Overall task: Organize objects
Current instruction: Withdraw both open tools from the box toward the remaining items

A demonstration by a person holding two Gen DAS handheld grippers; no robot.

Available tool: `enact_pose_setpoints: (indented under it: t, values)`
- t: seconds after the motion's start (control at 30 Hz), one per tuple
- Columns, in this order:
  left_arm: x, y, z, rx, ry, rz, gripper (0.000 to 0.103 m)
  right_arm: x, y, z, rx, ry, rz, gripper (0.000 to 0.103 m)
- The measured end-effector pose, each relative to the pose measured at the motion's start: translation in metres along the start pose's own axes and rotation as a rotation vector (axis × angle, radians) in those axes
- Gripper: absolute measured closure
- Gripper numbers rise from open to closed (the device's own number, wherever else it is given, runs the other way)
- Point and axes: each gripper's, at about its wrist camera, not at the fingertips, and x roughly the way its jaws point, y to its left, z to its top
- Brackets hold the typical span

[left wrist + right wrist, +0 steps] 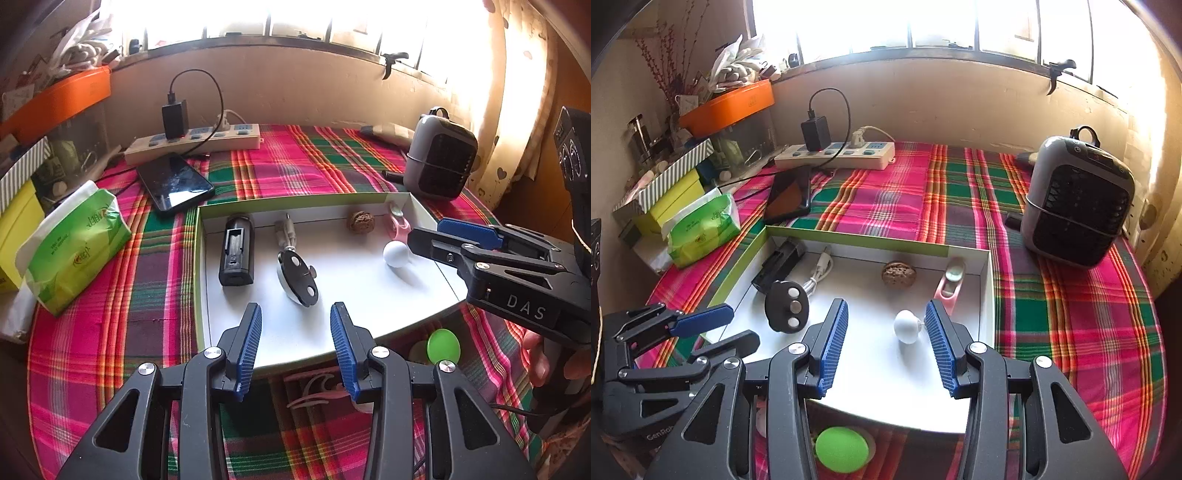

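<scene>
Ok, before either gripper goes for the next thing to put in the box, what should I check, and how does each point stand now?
1. Left gripper empty, jaws apart: ok.
2. Right gripper empty, jaws apart: ok.
3. Box has bare floor left for more: ok.
4. Green disc lies outside the box, near its front edge: ok, but partly hidden by the right gripper.
5. White ball inside the box, clear of the right gripper's fingers: cannot tell, it sits very near one pad.
6. Pink thing under the left gripper: cannot tell what it is.

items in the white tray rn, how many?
5. Black charger far left, black puck with cable beside it, walnut at back wall, pink clip back right corner, white ball front right. Nothing visibly hidden.
</scene>
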Motion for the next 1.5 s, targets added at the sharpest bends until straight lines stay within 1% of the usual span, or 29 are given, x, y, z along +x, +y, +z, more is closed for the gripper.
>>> enact_pose_setpoints:
  t: [0.17, 0.27, 0.4, 0.67, 1.0, 1.23, 1.5]
  values:
    - [-0.008, 0.009, -0.008, -0.027, -0.016, 0.008, 0.066, -0.007, -0.001, -0.012, 0.014, -0.008, -0.009, 0.058]
    - [-0.013, 0.013, -0.015, -0.044, -0.017, -0.001, 0.066, -0.011, -0.001, -0.019, 0.023, -0.009, -0.006, 0.058]
    - [-0.02, 0.014, -0.023, -0.024, -0.034, -0.003, 0.066, -0.019, -0.002, -0.029, 0.033, -0.024, -0.006, 0.058]
    - [-0.032, 0.017, -0.032, -0.021, -0.054, -0.037, 0.066, -0.033, -0.003, -0.046, 0.051, -0.044, -0.014, 0.058]
    - [-0.028, 0.02, -0.048, -0.01, -0.021, -0.069, 0.066, -0.04, -0.002, -0.064, 0.05, -0.045, -0.014, 0.058]
    - [-0.015, 0.017, -0.051, -0.003, 0.008, -0.099, 0.066, -0.038, -0.002, -0.075, 0.071, -0.03, -0.004, 0.058]
    - [-0.003, 0.01, -0.052, 0.018, 0.033, -0.125, 0.066, -0.034, 0.003, -0.078, 0.063, -0.019, 0.023, 0.058]
